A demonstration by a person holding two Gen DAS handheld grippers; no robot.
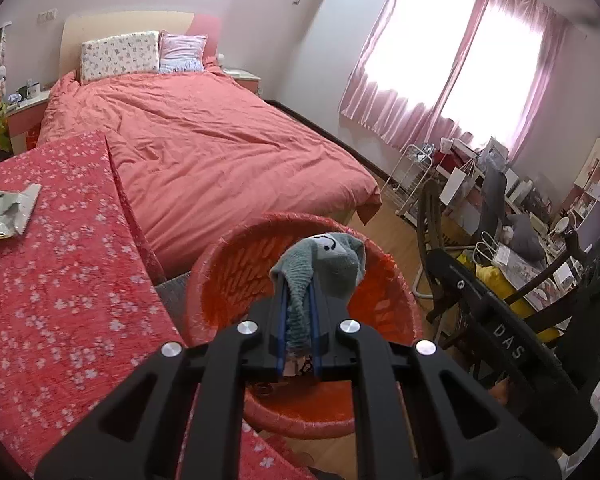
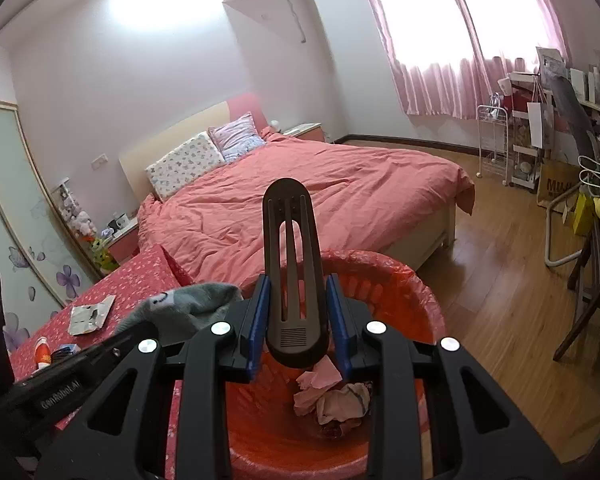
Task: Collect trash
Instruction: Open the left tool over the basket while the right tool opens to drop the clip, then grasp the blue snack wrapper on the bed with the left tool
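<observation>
Half the sock [image 1: 320,268] between jaws, hidden.

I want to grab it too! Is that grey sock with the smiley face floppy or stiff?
Probably floppy: the grey sock droops over the left gripper's fingertips. It looks light, since a thin pinch holds it. Its ribbed knit likely won't slip easily. It hangs over the red bin.

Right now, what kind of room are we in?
A bedroom, almost certainly: a made bed with pillows fills the middle, pink curtains cover the window, and a cluttered desk stands along the wall.
</observation>
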